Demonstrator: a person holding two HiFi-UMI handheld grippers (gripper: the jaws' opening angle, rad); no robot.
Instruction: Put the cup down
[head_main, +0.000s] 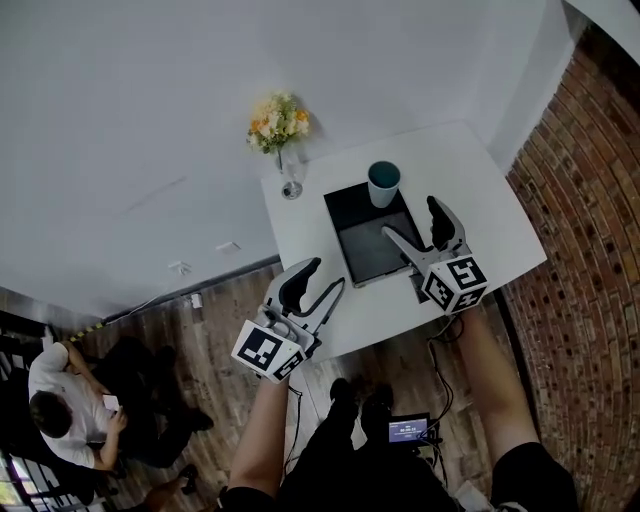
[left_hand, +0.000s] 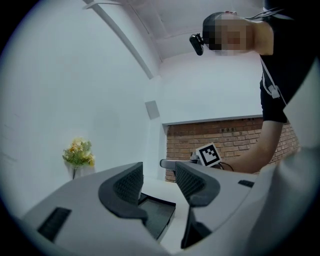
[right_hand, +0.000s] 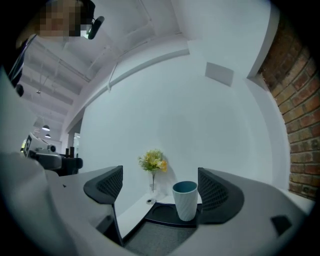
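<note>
Both pairs of jaws stand apart and hold nothing: the right gripper frames the cup between its jaws without touching it, and the left gripper has only a corner of the dark tray and open air in its gap. Seen from the head view, the cup stands on the 12 o'clock end of the tray, on the white bench. The right gripper hangs near it at about 5 o'clock, over the tray's right edge, and the left gripper sits well off at about 7 o'clock by the bench's near edge. A vase of yellow flowers stands at about 10 o'clock from the cup. Judging by this, the setting-down itself looks finished, since the cup rests on its own base with no pad on it. What is left would be clearing the right gripper straight back toward 6 o'clock with the jaws kept wide, so that neither pad clips the rim or wall. The cup is upright, its long axis vertical, its open blue mouth pointing up and its narrower base on the tray. It looks stable enough, though a tall light cup would tip easily if nudged from the side.
</note>
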